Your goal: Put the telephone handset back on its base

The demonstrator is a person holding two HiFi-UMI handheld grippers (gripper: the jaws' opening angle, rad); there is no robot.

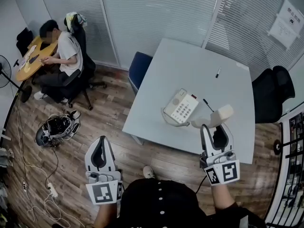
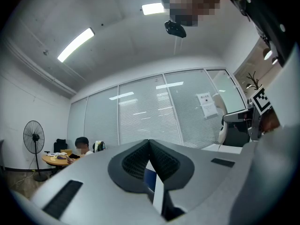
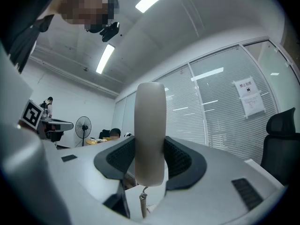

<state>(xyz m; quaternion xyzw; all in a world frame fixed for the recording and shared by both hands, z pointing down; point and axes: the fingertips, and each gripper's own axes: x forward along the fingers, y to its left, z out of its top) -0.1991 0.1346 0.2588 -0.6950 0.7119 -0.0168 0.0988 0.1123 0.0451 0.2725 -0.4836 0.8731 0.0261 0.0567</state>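
Observation:
The cream telephone base (image 1: 182,106) with its keypad lies on the grey table (image 1: 190,65), close to the near edge. Just right of the base and lifted off the table is the cream handset (image 1: 216,117), with my right gripper (image 1: 214,128) shut on it. In the right gripper view the handset (image 3: 150,135) stands upright between the pads (image 3: 180,161), and its coiled cord (image 3: 142,203) hangs below. My left gripper (image 1: 99,144) hangs over the floor in front of the table's left corner. Its jaws are shut and hold nothing (image 2: 149,143).
A marker (image 1: 218,72) and a black pen (image 1: 208,104) lie on the table. A blue chair (image 1: 140,70) stands at its left side, a black chair (image 1: 275,91) at its right. Far left, a person (image 1: 64,53) sits at a wooden table; a bag (image 1: 57,127) and cables lie on the floor.

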